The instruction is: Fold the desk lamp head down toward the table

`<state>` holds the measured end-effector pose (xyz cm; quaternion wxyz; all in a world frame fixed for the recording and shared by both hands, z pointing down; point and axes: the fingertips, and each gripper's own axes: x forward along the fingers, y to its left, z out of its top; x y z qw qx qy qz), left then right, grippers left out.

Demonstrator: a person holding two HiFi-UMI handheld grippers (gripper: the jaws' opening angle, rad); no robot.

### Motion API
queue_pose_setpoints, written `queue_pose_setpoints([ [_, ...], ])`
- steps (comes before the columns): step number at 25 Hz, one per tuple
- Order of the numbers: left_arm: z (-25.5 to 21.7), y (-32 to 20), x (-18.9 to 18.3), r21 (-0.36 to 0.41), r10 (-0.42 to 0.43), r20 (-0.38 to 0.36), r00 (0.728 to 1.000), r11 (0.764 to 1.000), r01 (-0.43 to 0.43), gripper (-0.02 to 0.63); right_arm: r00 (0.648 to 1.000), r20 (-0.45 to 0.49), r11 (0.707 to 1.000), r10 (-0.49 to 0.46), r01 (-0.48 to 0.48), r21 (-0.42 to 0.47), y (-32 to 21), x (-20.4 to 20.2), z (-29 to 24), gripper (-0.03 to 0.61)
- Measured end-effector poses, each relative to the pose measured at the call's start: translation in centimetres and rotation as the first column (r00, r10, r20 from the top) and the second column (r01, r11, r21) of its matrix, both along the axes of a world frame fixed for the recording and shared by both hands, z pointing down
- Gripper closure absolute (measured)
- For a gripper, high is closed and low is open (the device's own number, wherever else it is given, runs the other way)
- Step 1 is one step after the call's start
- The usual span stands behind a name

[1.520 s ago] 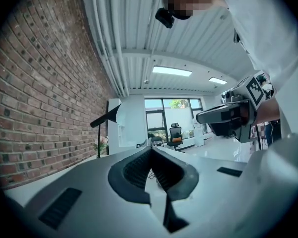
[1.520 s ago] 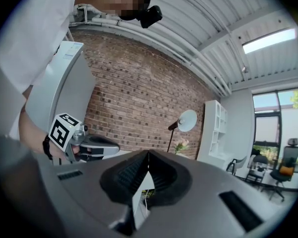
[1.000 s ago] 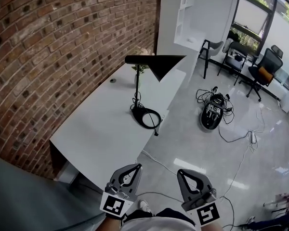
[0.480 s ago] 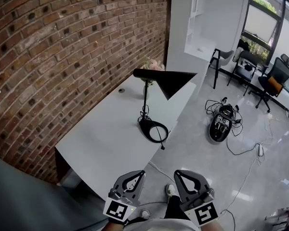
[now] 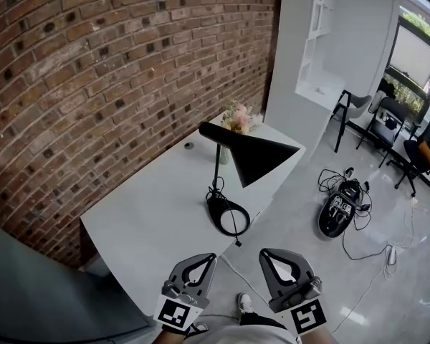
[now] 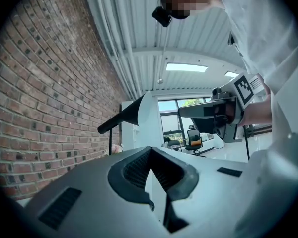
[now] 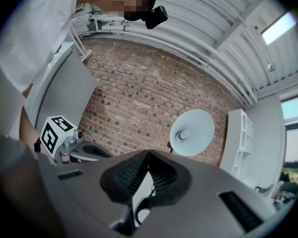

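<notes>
Closer now than a second ago, the bench lies just ahead of me. My left hand-held gripper and right hand-held gripper both have jaws together, holding nothing. Beyond them the desk lamp stands on the bench, head raised, well apart from both.

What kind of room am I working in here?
Most likely an office or studio workspace. A white desk with a black desk lamp stands against a brick wall, office chairs stand at the far right, and white wall shelving hangs beyond the desk.
</notes>
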<state>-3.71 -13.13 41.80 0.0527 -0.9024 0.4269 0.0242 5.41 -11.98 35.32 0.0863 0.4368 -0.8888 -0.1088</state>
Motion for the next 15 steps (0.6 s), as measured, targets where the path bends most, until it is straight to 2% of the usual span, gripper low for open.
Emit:
queue_pose_setpoints([
  [3, -0.4, -1.1, 0.9, 0.010, -0.007, 0.010, 1.000, 1.000, 0.007, 0.606, 0.989, -0.137, 0.996, -0.047, 0.058, 0.072, -1.7, 0.7, -1.4, 0.560],
  [6, -0.6, -1.6, 2.0, 0.013, 0.004, 0.018, 1.000, 1.000, -0.004, 0.606, 0.962, -0.268, 0.979, -0.046, 0.097, 0.180, -3.2, 1.5, -3.6, 0.558],
  [11, -1.5, -1.6, 3.0, 0.030, 0.040, 0.016, 0.999, 0.999, -0.040, 0.606, 0.909, -0.413, 0.928, 0.060, 0.102, 0.359, -5.9, 2.8, -7.4, 0.558],
  [15, -1.5, -1.3, 2.4, 0.016, 0.041, -0.010, 0.999, 0.999, -0.041, 0.606, 0.880, -0.457, 0.894, 0.131, 0.094, 0.438, -6.8, 2.8, -9.6, 0.554],
])
